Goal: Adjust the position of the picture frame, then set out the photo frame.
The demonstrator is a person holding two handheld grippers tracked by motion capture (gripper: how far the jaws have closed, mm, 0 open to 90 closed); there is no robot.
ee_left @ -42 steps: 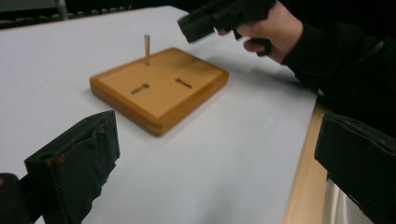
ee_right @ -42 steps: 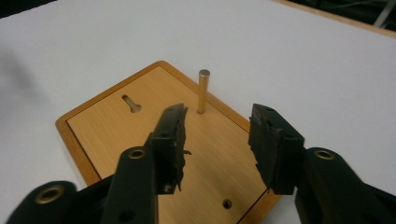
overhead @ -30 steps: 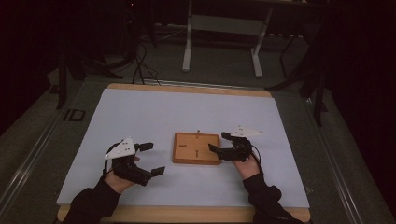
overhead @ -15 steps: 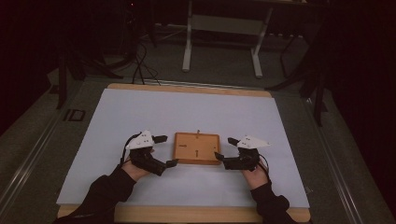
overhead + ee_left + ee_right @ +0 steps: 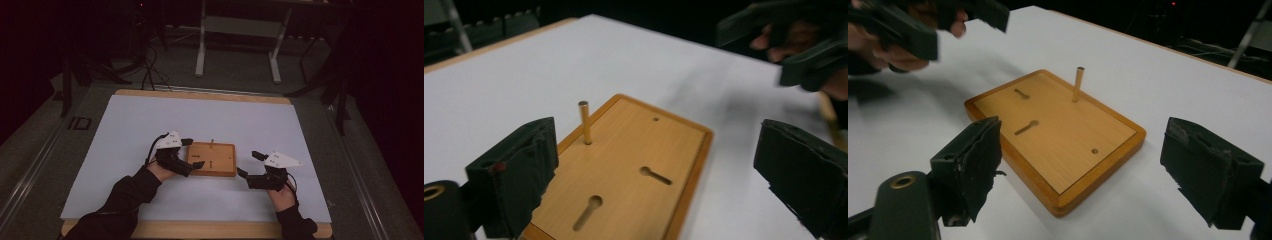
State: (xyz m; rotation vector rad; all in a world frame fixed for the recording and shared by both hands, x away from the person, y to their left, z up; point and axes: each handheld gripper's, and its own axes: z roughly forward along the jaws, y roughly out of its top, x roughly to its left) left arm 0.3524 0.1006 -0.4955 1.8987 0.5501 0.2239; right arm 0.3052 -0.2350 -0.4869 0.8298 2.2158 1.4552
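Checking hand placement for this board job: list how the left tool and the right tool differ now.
The left tool has its jaws astride the wooden board's left end; the right tool stands on the white sheet, clear of the board's right edge. The left tool sits farther up the table than the right tool. Both have jaws open, hold nothing and point inward at the board.

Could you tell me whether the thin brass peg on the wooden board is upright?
Upright: the thin brass peg rises straight from the flat wooden board.
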